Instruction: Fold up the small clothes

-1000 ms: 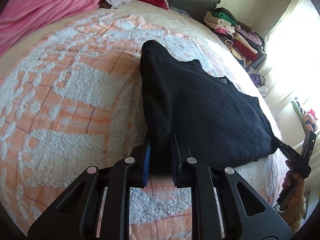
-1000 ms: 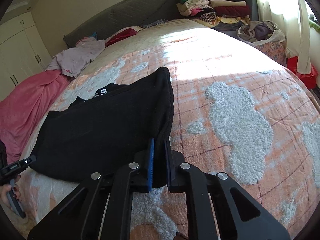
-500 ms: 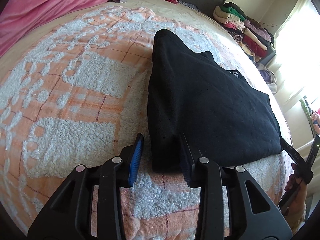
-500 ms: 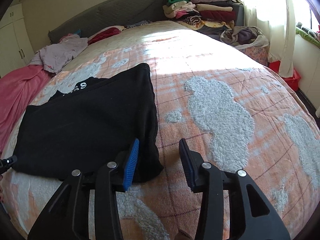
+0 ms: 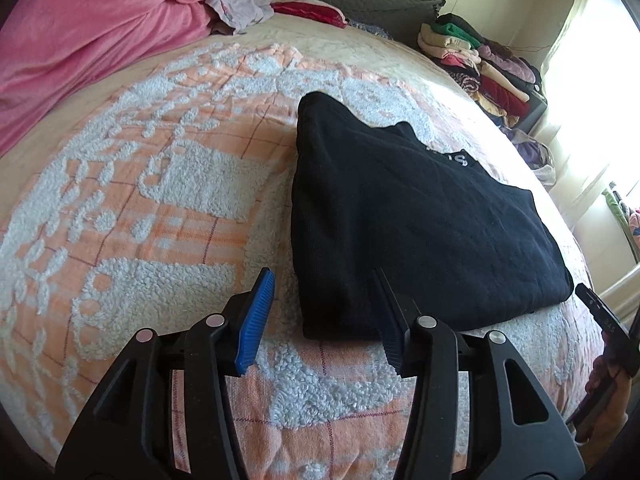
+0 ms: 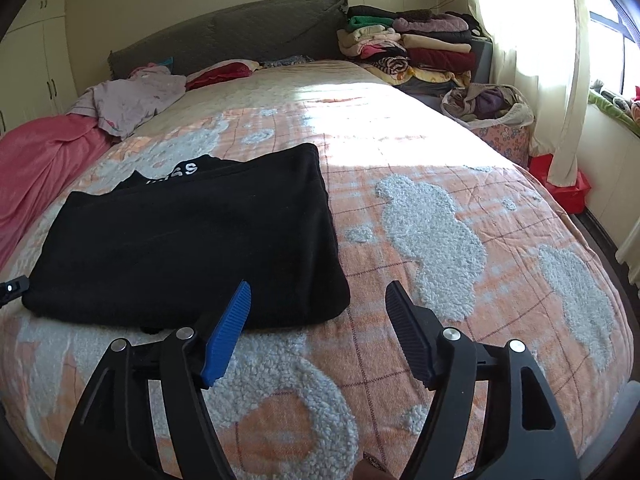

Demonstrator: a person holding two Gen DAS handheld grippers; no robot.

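Black garment (image 5: 420,224) folded flat on bedspread (image 5: 160,216); both grippers' jaws spread, holding nothing.

Black plastic grippers (image 5: 324,280) (image 6: 318,292), silver screws, ribbed pads blue and black; bare-skinned hand (image 5: 604,392).

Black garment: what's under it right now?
The black garment lies on the orange-and-white blanket; a lower layer with white lettering peeks out behind. Anything else beneath is covered.

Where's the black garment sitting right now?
The black garment lies folded flat on the orange-and-white blanket, left of center in the right wrist view, just beyond both open grippers.
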